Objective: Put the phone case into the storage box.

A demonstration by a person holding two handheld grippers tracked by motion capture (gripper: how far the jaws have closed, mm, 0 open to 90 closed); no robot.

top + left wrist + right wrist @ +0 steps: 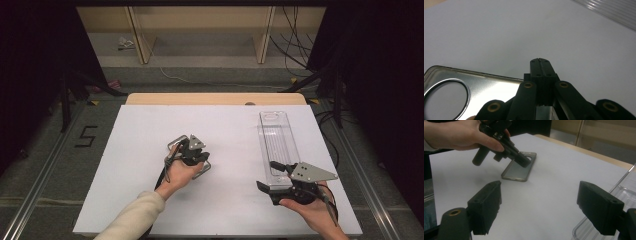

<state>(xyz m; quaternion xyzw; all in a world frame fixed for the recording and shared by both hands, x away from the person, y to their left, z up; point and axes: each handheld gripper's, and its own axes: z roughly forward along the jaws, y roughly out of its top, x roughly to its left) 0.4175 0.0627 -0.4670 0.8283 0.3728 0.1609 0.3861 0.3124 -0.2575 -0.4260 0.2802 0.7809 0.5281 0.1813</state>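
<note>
High view: we hold the left gripper (192, 152), jaws together, over a clear phone case (175, 144) (round camera hole) lying flat mid-table; right gripper (274, 176), jaws apart, by plastic tray (276, 137).

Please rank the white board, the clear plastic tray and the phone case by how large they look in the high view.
1. White board
2. Clear plastic tray
3. Phone case, partly hidden under the left gripper
</note>
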